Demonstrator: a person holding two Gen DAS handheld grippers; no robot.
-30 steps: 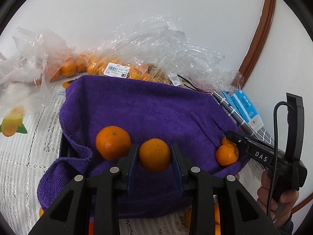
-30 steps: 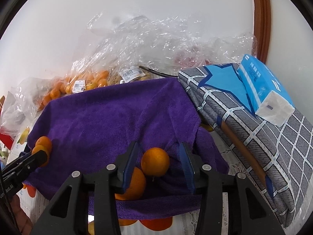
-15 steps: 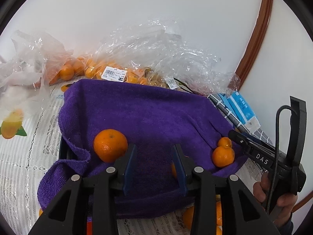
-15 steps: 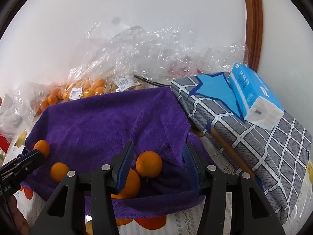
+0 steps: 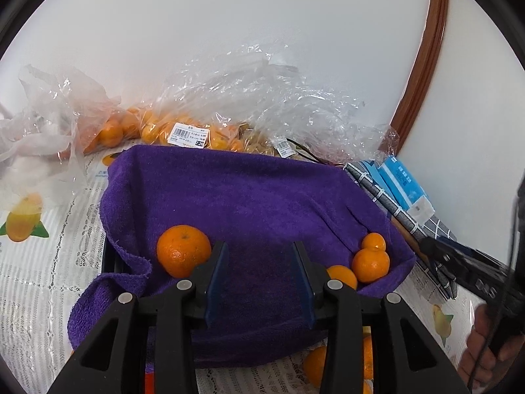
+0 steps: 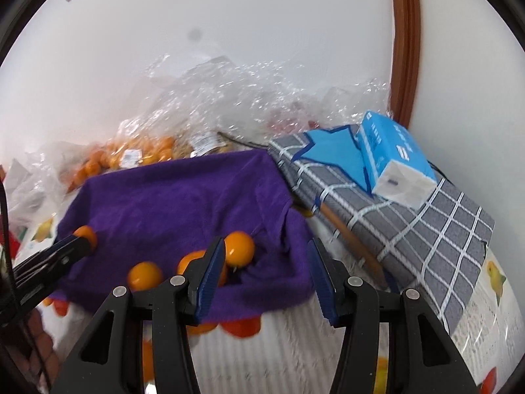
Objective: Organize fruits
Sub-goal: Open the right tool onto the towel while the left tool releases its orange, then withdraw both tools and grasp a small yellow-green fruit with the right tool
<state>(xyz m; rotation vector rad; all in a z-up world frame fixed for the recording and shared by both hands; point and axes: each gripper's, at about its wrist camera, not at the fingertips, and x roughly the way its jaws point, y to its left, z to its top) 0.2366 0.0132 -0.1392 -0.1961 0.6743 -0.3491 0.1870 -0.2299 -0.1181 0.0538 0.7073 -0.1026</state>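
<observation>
A purple towel (image 5: 249,197) lines a crate and shows in both views (image 6: 183,197). Several oranges lie on it: one large orange (image 5: 183,254) at the left, a cluster (image 5: 370,262) at the right with another orange (image 5: 341,276) beside it. In the right wrist view three oranges (image 6: 239,249) sit near the towel's front edge. My left gripper (image 5: 259,279) is open and empty above the towel's front. My right gripper (image 6: 267,275) is open and empty over the towel's right front corner. The right gripper also shows at the right of the left wrist view (image 5: 472,269).
Clear plastic bags of oranges (image 5: 183,131) lie behind the towel against the wall. A grey checked cloth (image 6: 387,210) with a blue tissue pack (image 6: 393,161) lies at the right. A lace, fruit-printed tablecloth (image 5: 36,262) covers the table.
My left gripper opened and let go of its orange, which rolled right onto the towel. My right gripper opened wider, drew back and to the right, leaving its orange on the towel.
</observation>
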